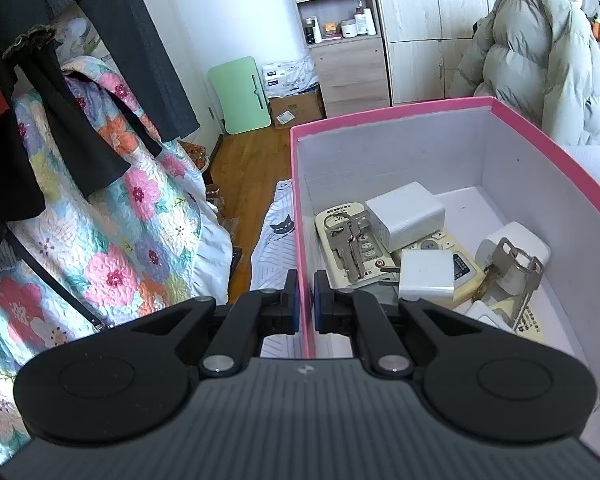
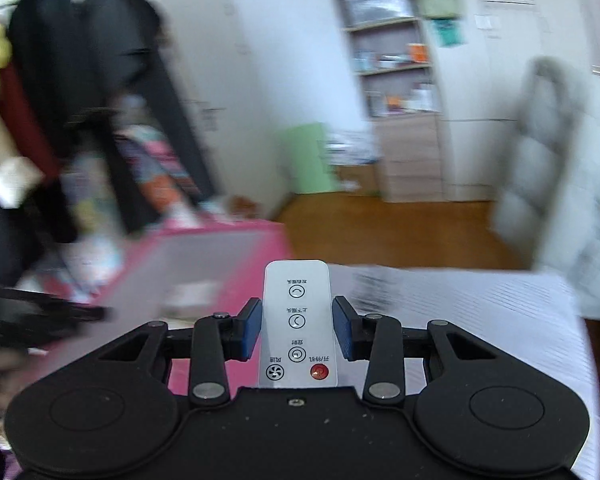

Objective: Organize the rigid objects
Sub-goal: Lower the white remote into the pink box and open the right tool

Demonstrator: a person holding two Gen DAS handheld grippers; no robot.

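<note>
the left gripper (image 1: 306,300) clamps the near wall of the pink cardboard box (image 1: 420,114); the right gripper (image 2: 298,328) grips a slim white plastic remote control (image 2: 297,312).

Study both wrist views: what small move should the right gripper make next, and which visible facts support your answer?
Probably carry the white remote over the pink box before letting go. The right gripper holds the remote between its blue pads, the box lies ahead and to its left, and the left gripper is clamped on the box wall, steadying it. Chargers, keys and another remote already lie inside.
</note>
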